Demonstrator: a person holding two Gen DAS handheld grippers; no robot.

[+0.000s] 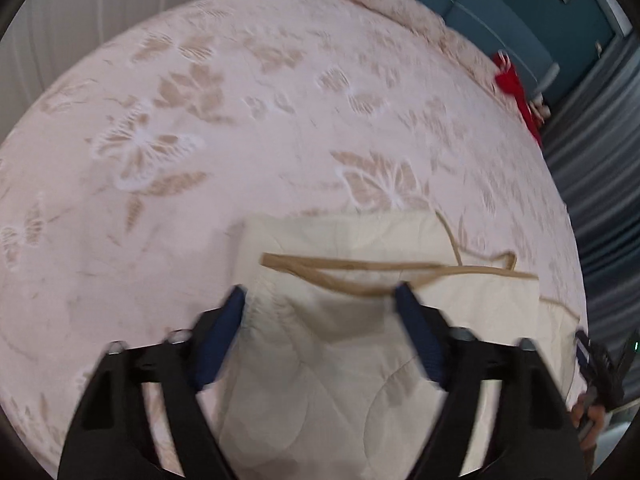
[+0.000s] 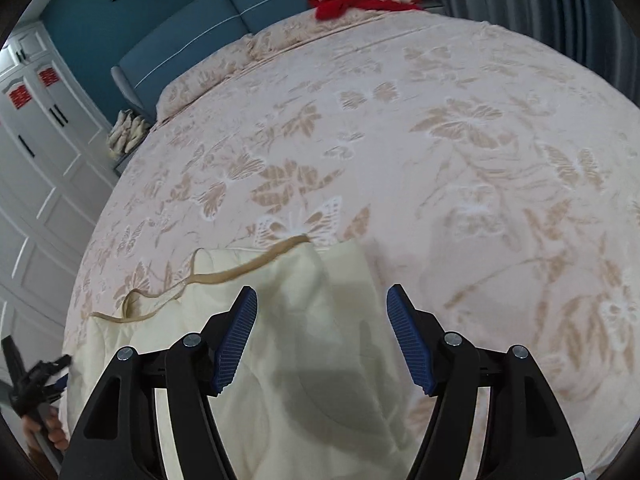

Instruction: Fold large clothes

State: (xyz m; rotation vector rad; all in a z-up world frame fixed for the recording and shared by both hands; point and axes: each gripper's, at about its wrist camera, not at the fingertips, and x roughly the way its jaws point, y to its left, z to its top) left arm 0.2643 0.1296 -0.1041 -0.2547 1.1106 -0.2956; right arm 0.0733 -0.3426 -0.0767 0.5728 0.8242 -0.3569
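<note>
A cream quilted cloth [image 1: 344, 236] with a tan trim band [image 1: 360, 266] lies folded flat on the bed, near its front edge. My left gripper [image 1: 320, 292] hangs open just above the cloth, with nothing between its blue pads. The right wrist view shows the same cream cloth [image 2: 280, 380] and its tan trim [image 2: 224, 276] looping off to the left. My right gripper [image 2: 322, 291] is open over the cloth's right part and holds nothing. Each gripper shows at the edge of the other's view, held by a hand [image 2: 52, 432].
The bed [image 1: 240, 120] carries a pink cover with beige flowers and butterflies. A red garment [image 2: 344, 2] lies at the far end by the blue headboard [image 2: 240, 20]. A white wardrobe [image 2: 40, 140] stands on one side and grey curtains [image 1: 600, 160] hang on the other.
</note>
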